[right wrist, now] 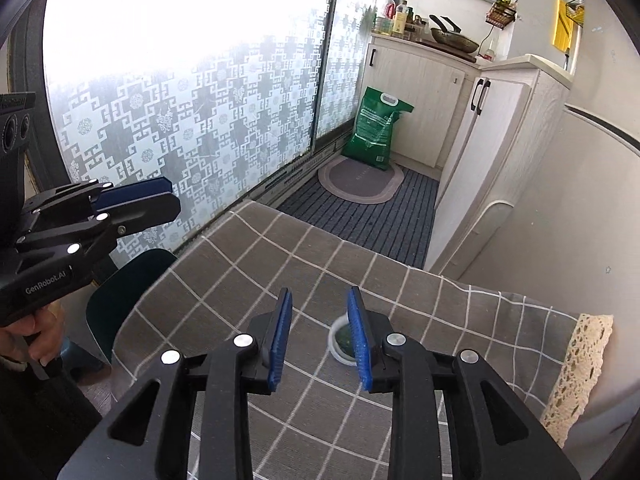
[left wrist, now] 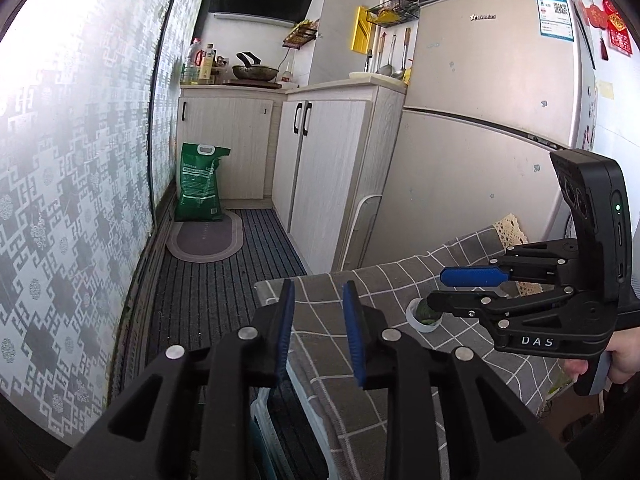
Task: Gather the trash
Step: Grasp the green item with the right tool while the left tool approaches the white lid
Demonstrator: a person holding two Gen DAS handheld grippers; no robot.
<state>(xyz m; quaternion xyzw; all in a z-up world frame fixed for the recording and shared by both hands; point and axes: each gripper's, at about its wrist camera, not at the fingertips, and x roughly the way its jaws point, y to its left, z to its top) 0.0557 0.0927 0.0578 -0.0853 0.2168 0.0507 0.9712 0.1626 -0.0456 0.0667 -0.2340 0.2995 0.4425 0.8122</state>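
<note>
A small white cup [right wrist: 340, 342] is seen on the table [right wrist: 280, 248], which is covered with a grey cloth crossed by thin white lines. The cup is round and shallow, with a pale rim, and something dark green lies inside it; what the green stuff is cannot be told. In the right wrist view the cup is partly hidden behind one blue pad of the right gripper [right wrist: 319, 336], so only its left rim and part of its inside are shown. In the left wrist view the same cup [left wrist: 423, 315] is found just under the lower finger of the right gripper [left wrist: 434, 289], near the table's far edge.

The fingers of the right gripper are held a narrow way apart, and nothing is gripped between them. The fingers of the left gripper [left wrist: 319, 320] are likewise set narrowly apart and are empty; they are held over the table's left edge, well apart from the cup. In the right wrist view the left gripper [right wrist: 174, 196] is seen at the left, held by a hand [right wrist: 32, 332].

A strip of cream lace [right wrist: 582, 368] hangs over the table's right edge. Beyond the table a green sack [right wrist: 374, 128] stands on the floor against pale cabinets [right wrist: 416, 96].
</note>
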